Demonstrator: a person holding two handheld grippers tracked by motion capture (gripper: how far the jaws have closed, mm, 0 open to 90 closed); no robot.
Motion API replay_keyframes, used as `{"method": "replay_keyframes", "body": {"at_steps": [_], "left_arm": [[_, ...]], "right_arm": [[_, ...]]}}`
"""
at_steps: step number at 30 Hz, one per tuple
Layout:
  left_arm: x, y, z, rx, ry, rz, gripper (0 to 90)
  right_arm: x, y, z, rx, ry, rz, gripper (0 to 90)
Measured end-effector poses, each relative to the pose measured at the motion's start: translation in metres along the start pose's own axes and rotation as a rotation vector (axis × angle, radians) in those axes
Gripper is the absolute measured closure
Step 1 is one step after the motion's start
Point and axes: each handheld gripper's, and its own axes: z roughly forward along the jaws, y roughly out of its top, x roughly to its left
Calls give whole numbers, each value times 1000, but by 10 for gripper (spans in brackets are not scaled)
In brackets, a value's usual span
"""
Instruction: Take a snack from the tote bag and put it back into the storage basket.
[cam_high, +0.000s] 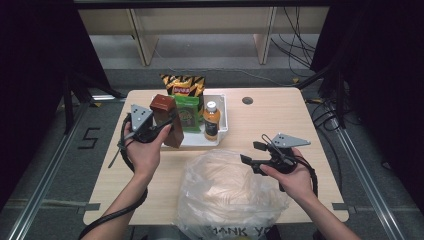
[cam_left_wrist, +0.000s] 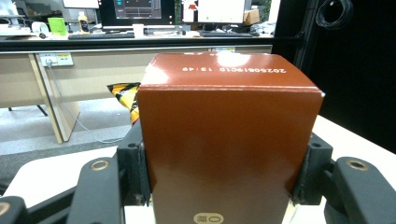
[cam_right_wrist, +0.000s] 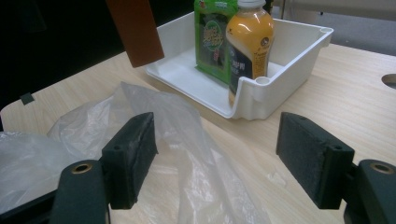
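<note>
The left gripper clamps the tall brown cardboard carton lifted from the white plastic bin beyond it (bottle and snack packs remain inside), while the open, empty right gripper waits over the clear plastic bag, so bagging looks barely begun.

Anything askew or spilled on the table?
No spill or damage. The brown carton hangs tilted in the left hand-held gripper, above the table beside the white bin, while the bottle stands upright.

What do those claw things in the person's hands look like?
Both are black. The left gripper and right gripper each carry a grey three-cornered plate on top and trail a black cable. Their jaws end in flat, dark pads. The forearms are bare, with no sleeves.
</note>
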Motion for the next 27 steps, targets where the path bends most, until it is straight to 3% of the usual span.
{"method": "replay_keyframes", "body": {"at_steps": [1, 4, 6, 25, 27], "left_arm": [[1, 0, 1, 0, 4, -1, 373], [3, -2, 4, 3, 15, 0, 374], [6, -4, 6, 10, 23, -2, 373], [16, -10, 20, 23, 65, -8, 373], [17, -10, 22, 25, 66, -7, 373]], "right_arm": [[2, 0, 0, 4, -6, 18, 292], [0, 0, -1, 4, -3, -8, 291], [1, 0, 0, 4, 6, 14, 291], [1, -1, 0, 9, 6, 10, 291], [-1, -1, 2, -3, 13, -25, 291]]}}
